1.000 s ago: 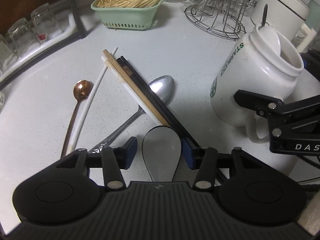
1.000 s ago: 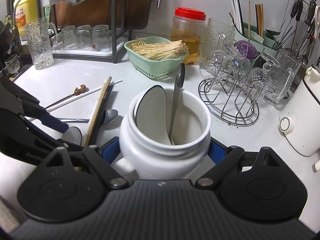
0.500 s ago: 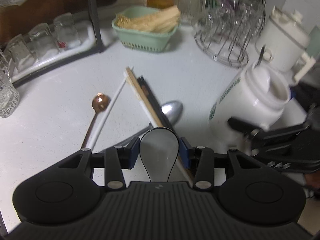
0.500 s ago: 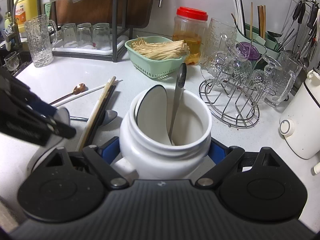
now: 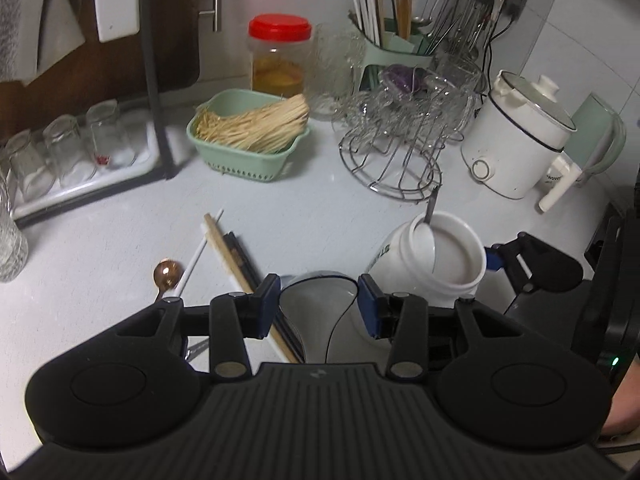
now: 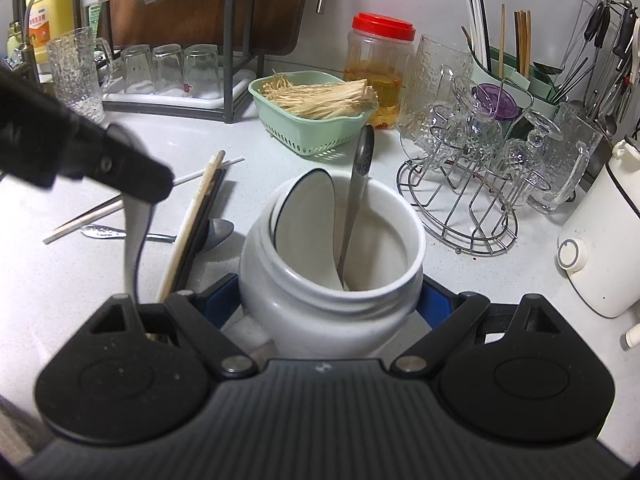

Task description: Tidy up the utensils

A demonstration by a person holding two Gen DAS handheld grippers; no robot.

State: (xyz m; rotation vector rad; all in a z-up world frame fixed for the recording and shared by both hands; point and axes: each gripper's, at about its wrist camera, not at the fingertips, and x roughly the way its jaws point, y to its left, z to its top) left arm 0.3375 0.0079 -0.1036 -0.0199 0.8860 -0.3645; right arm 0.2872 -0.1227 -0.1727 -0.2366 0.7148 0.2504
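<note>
Carrying the white ceramic spoon (image 5: 318, 312), clamped bowl-first in the left tongs (image 5: 319, 305), just beside the white jar (image 6: 332, 268) clamped in the right tongs (image 6: 320, 304) on the worktop (image 5: 120, 240), calls for tipping its handle into the jar mouth, clear of the metal spoon (image 6: 358, 200) inside.

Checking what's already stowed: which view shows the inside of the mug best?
Right wrist. It looks straight down into the mug, held in the right gripper, showing a white soup spoon and a metal spoon inside. Left wrist sees the mug off to the side, its inside partly visible.
</note>
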